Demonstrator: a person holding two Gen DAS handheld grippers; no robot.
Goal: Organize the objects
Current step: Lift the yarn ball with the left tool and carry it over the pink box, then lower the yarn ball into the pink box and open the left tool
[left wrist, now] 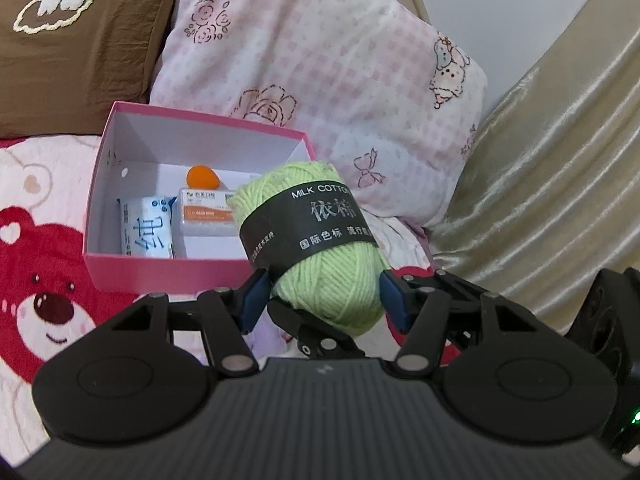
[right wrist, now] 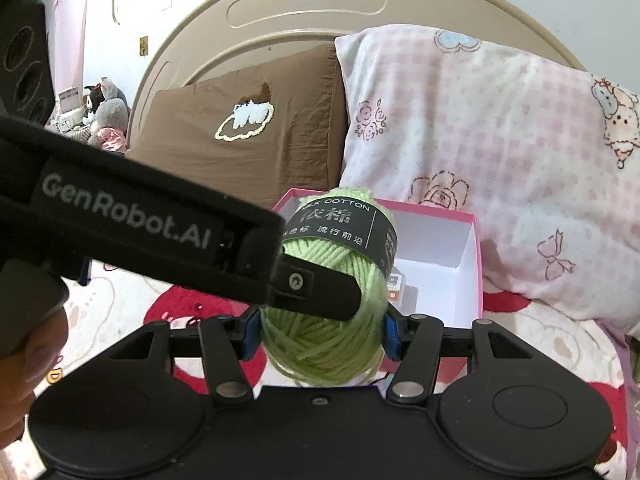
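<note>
On the bed, in front of two pillows, an open pink box [left wrist: 168, 276] sits on a bedsheet [left wrist: 36, 264] printed with red bears. Both grippers pinch the same ball of light green yarn [left wrist: 320, 256], which is lifted above the sheet at the near right corner of the box.

The left wrist view shows the left gripper [left wrist: 322, 300] with its blue pads pressed on the lower end of the yarn, left and right. It also looks down into the box: a white-and-blue packet [left wrist: 146, 226], a small clear plastic case with an orange label [left wrist: 206, 212] and an orange ball-like thing [left wrist: 203, 176] lie on the white floor. A shiny beige curtain [left wrist: 560, 168] hangs at the right. One finger of the other gripper crosses under the yarn.

The right wrist view shows the right gripper [right wrist: 320, 334] clamped on the same yarn [right wrist: 340, 320], with the black body of the left gripper [right wrist: 152, 224] reaching in from the left and one of its fingers [right wrist: 320, 288] lying across the ball. Part of the hand [right wrist: 28, 356] holding it shows at the left edge. Here the yarn hides most of the box [right wrist: 476, 272]; only a bit of the case shows. This view alone gives the beige headboard [right wrist: 304, 12], the whole brown pillow [right wrist: 240, 160] beside the pink checked pillow [right wrist: 500, 140], and plush toys [right wrist: 104, 116] far off at the left.
</note>
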